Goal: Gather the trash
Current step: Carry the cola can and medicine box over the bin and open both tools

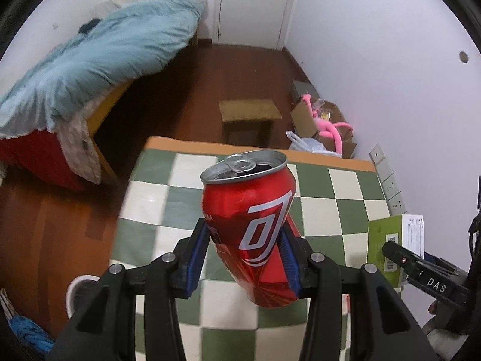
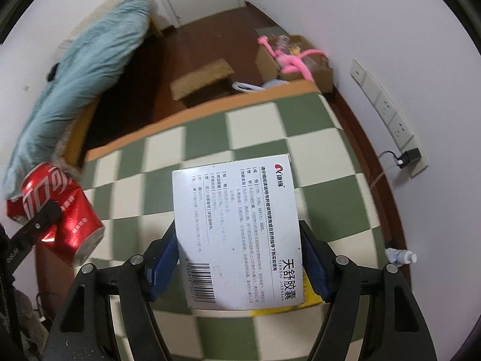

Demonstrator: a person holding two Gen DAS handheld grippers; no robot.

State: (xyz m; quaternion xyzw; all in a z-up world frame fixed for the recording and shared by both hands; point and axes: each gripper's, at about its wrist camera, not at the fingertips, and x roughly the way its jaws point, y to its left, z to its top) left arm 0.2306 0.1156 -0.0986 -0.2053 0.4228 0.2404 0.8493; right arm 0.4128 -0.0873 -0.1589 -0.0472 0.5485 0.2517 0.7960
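A: What is the left hand-held gripper point(image 1: 245, 252) doing?

B: It is pinching a red soda can point(image 1: 252, 225) between its blue pads point(image 1: 197, 258). The can is tilting a little, its opened top pointing up and away, and it is hanging clear above the green-and-cream checked cloth on the worktop point(image 1: 336, 210).

A: And the right hand-held gripper point(image 2: 239, 258)?

B: It is gripping a white medicine box point(image 2: 237, 234) by its two long sides, the printed face with the barcode turned toward the camera. A yellow edge is showing at the box's lower right corner. The box is also hanging over the checked worktop rather than lying on it.

A: Are the two seeing each other?

B: Yes. In the right wrist view the can is showing at the far left, held by the other gripper's black finger. In the left wrist view the box is showing at the right edge, looking green on one side.

A: What else is lying around?

B: A bed with a pale blue quilt point(image 1: 99, 57) is standing to the left on the wooden floor point(image 1: 237, 72). A small stool point(image 1: 249, 114) is standing just past the worktop, with cardboard boxes point(image 1: 318, 117) and a pink plush toy point(image 1: 327, 126) near the wall. Something that is looking like a small plastic bottle point(image 2: 401, 256) is lying by the worktop's right edge, though it is too blurred to be sure.
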